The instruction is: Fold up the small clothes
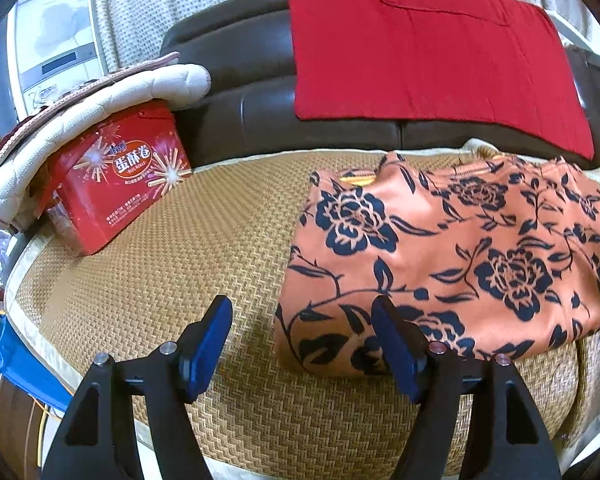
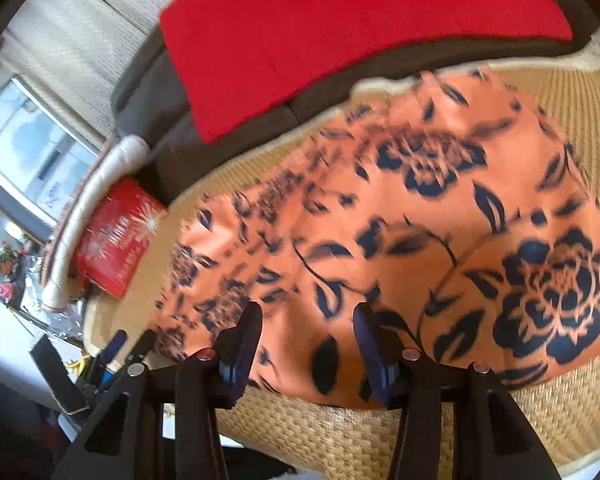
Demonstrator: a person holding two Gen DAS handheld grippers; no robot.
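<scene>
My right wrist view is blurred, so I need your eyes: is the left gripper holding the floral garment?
Observer: No. The left gripper is open with nothing between its fingers; the floral garment lies on the woven mat.
Operator: Where is that gripper relative to it?
Observer: At the garment's near left corner, one finger in front of the edge.
Operator: Which end is the neckline?
Observer: A yellow trim shows at the far left corner.
</scene>
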